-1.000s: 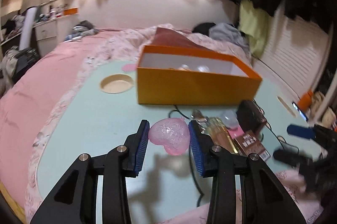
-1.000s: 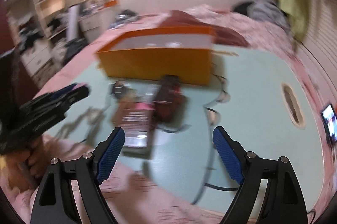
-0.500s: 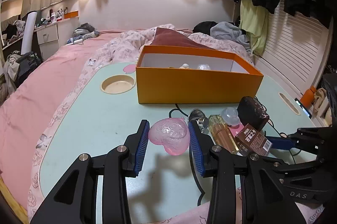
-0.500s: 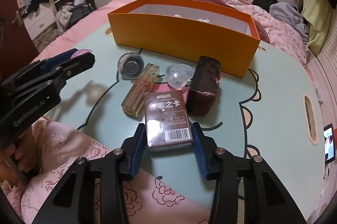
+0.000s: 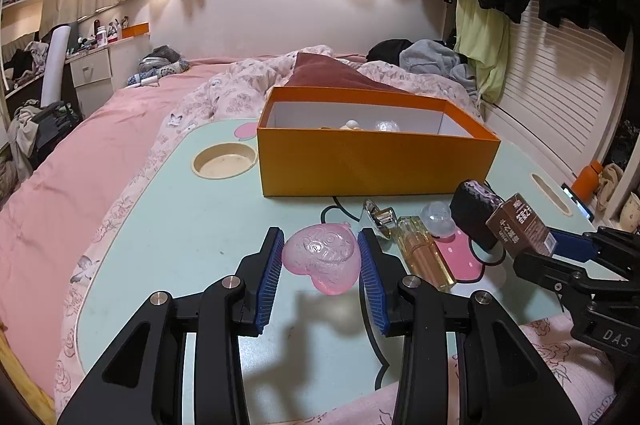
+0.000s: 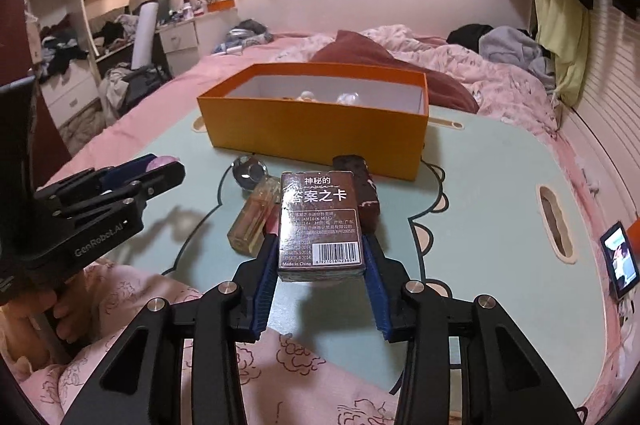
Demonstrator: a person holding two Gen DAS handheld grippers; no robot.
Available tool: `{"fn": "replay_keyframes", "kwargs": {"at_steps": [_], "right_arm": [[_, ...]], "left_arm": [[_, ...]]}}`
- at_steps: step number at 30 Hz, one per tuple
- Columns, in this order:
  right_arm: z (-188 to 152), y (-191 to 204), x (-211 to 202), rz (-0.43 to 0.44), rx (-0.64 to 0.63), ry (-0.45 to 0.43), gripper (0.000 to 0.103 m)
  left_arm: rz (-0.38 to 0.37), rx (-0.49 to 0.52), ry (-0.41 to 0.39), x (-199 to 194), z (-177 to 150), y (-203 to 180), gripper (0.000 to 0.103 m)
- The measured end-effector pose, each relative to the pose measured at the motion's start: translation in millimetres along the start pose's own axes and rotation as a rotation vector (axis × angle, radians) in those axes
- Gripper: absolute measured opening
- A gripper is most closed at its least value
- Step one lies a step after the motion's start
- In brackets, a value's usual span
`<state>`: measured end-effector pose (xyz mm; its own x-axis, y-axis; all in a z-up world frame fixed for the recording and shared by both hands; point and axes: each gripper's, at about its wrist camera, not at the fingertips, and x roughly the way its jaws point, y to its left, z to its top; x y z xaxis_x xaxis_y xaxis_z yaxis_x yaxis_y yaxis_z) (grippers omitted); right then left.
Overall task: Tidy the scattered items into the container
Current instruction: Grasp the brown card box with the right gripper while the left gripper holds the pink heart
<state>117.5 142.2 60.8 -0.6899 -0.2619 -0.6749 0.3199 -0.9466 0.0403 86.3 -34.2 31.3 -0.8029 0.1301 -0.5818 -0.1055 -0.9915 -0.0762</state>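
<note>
Both our grippers angled downward, left gripper [image 5: 320, 261] clamped on pink heart [image 5: 322, 259], right gripper [image 6: 322, 261] gripping brown card box [image 6: 320, 225] between narrow pads, orange box [image 6: 316, 125] ahead.

The right claw [image 6: 322, 277], which had stood wide open above the desk [image 6: 480, 193], closed onto the brown card box [image 6: 320, 225]; the box, flat on the desk half a second before, seemed lifted clear of it, tilted up beside the perfume bottle [image 6: 256, 219].
</note>
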Motion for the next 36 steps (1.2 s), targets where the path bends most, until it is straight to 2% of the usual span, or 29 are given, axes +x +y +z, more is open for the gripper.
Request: {"fn": "replay_keyframes", "kwargs": {"at_steps": [29,36], "right_arm": [[-0.2,-3.0,0.1,0.003,0.006,0.005,0.04],[8.8,-9.2,-2.9,0.007,0.02,-0.01,0.04]], "left_arm": [[0.009,0.009,0.004,1.7,0.6,-1.5,0.04],[-0.009,0.022,0.017,2.2,12.6,-4.0,0.039]]}}
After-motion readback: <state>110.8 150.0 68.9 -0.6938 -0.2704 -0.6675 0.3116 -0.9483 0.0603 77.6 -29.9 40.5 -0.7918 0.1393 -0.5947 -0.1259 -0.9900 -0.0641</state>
